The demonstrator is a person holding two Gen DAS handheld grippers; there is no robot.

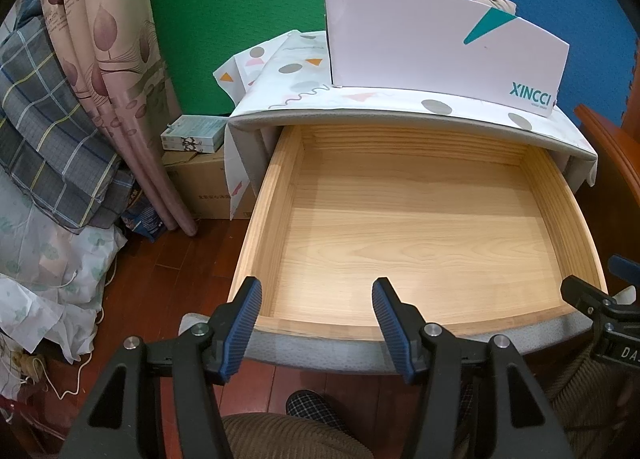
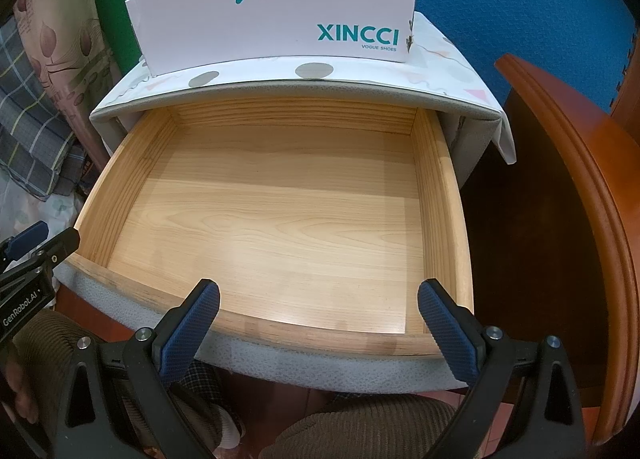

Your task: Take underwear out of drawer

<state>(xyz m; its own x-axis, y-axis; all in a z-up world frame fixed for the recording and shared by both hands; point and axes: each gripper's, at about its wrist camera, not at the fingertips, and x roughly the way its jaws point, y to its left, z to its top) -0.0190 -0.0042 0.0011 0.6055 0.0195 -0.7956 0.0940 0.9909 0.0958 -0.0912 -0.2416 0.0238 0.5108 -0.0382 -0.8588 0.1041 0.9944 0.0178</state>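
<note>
The wooden drawer (image 1: 276, 195) (image 2: 120, 179) is pulled out of a cloth-covered cabinet, and its floor shows only bare wood; no underwear is visible inside. My left gripper (image 1: 316, 295) hovers open over the drawer's front rim, nothing between its blue pads. My right gripper (image 2: 318, 299) also stands open above the front rim, wider apart, empty. A white shoe box (image 1: 440, 47) (image 2: 280, 7) stands on the cabinet top; bits of red and beige fabric (image 1: 496, 1) poke above its rim.
A brown wooden furniture edge (image 2: 580, 179) curves along the right of the drawer. Curtains and folded plaid bedding (image 1: 52, 139) fill the left, with cardboard boxes (image 1: 200, 187) on the floor. The person's corduroy-clad knees (image 2: 360, 431) and a checked slipper (image 1: 316, 407) lie below the drawer front.
</note>
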